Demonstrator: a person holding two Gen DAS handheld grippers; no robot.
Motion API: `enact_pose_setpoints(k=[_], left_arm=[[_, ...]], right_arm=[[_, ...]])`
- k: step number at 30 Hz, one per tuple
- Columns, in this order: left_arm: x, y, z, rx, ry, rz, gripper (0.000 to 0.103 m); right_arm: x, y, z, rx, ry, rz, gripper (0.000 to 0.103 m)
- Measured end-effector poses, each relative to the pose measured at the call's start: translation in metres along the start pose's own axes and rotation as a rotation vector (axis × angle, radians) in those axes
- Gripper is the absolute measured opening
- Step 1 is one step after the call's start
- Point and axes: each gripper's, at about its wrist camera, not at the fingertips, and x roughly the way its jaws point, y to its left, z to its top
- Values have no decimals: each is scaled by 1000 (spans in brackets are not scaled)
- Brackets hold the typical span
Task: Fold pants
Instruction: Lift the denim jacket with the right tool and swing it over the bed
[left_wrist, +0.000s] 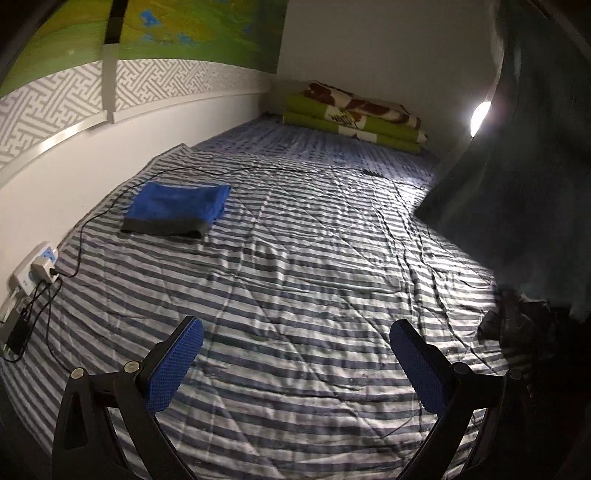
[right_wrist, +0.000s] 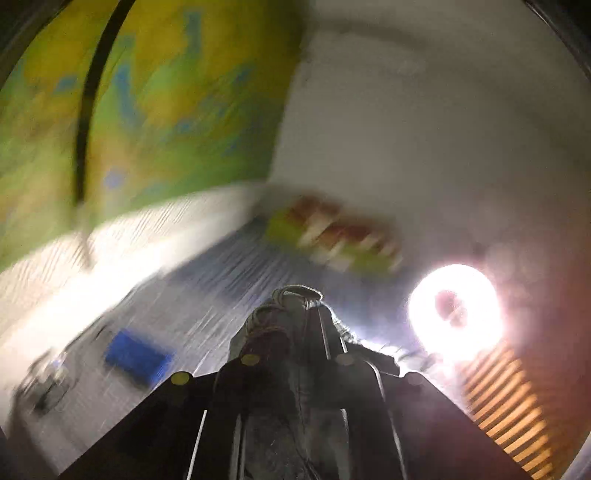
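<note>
Between the right gripper's (right_wrist: 295, 332) closed jaws sits a bunched fold of grey pants (right_wrist: 295, 387), clamped and raised above the striped bedcover (left_wrist: 295, 266); its long axis is not discernible. Left gripper (left_wrist: 295, 354) jaws stand apart, empty. Folded blue garment (left_wrist: 177, 208) lies flat near the wall.

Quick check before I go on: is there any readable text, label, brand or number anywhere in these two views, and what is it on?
No text can be read in either view.
Folded green blanket: a small dark mark on a white patch, too small to read.
White power strip: no legible marking.
Pants in the right gripper: no legible label.
Right wrist view: motion-blurred.
</note>
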Motion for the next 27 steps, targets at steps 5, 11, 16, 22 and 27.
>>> enact_pose_setpoints(k=[5, 11, 16, 22, 27], left_arm=[[-22, 13, -5, 7, -39, 28, 102], [-22, 8, -14, 25, -15, 36, 102], [-10, -19, -36, 96, 59, 7, 102], [5, -45, -52, 116, 150, -58, 102], [21, -66, -58, 60, 251, -183, 102]], right_arm=[[83, 35, -87, -55, 334, 146, 19], [112, 3, -202, 79, 519, 252, 23], [73, -22, -305, 186, 540, 312, 28], [27, -66, -396, 272, 516, 331, 30], [-6, -87, -431, 274, 542, 378, 34]])
